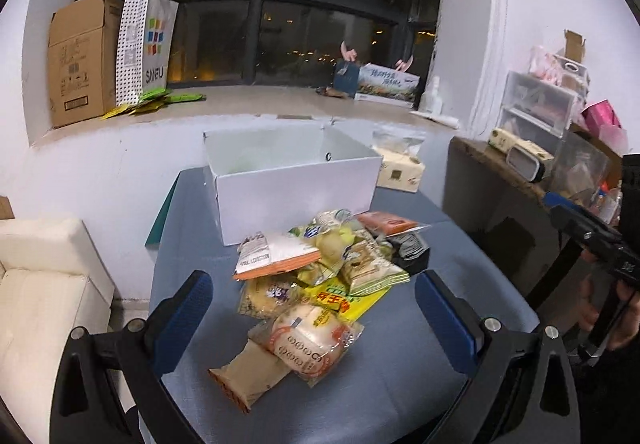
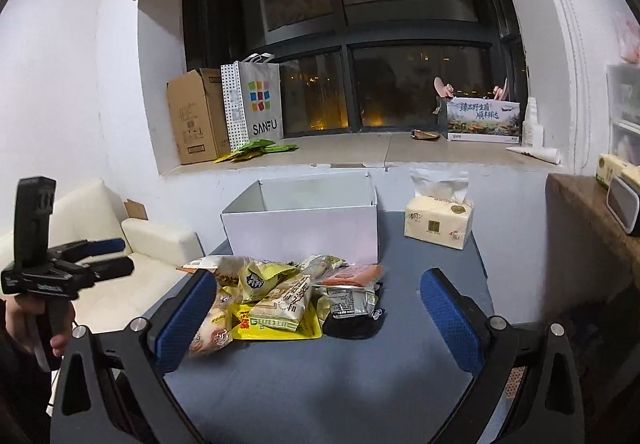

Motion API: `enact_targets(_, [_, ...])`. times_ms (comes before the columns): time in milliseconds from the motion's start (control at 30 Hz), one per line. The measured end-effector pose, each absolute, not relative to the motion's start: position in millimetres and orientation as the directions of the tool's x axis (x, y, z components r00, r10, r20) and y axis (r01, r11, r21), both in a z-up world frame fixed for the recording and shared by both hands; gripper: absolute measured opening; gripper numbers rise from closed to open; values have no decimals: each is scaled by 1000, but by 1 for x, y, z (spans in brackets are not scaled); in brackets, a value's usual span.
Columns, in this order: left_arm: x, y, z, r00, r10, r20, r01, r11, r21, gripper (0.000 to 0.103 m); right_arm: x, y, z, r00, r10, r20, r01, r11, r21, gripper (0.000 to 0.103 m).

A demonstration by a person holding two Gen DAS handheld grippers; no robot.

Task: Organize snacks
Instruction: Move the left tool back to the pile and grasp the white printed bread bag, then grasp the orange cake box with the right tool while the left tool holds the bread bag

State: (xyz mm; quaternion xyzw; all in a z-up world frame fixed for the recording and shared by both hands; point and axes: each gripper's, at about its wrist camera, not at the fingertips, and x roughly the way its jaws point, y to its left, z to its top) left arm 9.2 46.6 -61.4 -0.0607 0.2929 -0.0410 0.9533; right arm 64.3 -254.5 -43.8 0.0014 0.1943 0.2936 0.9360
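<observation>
Nearest the left wrist camera lies a round bun packet (image 1: 310,344), right between the wide-spread fingers of the left hand-held gripper (image 1: 312,318), which holds nothing. It fronts the snack pile (image 1: 324,268) on the blue bench (image 1: 400,376); the empty white box (image 1: 296,171) stands just beyond. The right hand-held gripper (image 2: 316,318), equally wide and empty, faces the pile's black packet (image 2: 352,324). By my reading, the left one sits nearer.
</observation>
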Motion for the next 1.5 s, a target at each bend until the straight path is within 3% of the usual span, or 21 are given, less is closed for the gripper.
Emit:
enact_targets(267, [56,73,-80,747,-188,-637,-25,951,-310,103,61,-247,-50,747,559,-361,-565,819,100,103])
enact_targets(433, [108,88,-75,706,-221,-673,-41,936,-350,103,59,-242,-52,747,555,-366,-569,818,80,103])
enact_targets(600, [166,113,-104,592,-301,-748,-115,887,-447,103,57,-243,-53,745,563,-359,-575,814,82,103])
enact_targets(833, [203,128,-153,459,-315,-830,-201,874,-443,102,59,-245,-54,740,568,-361,-576,812,95,103])
enact_targets(933, [204,129,-166,447,-347,-825,-205,858,-472,88,61,-244,-56,736,570,-367,-577,811,103,103])
enact_targets(1000, [202,129,-170,452,-374,-810,-193,845,-499,51,61,-244,-58,734,569,-371,-576,811,105,103])
enact_targets(1067, [197,127,-169,464,-353,-813,-185,859,-478,44,62,-244,-59,732,569,-374,-575,811,108,103])
enact_targets(1333, [157,122,-139,581,-299,-757,-110,893,-436,39,67,-246,-65,724,570,-390,-567,812,134,103])
enact_targets(1500, [102,104,-96,727,-206,-655,-29,944,-328,39,76,-246,-69,718,563,-408,-552,819,159,103])
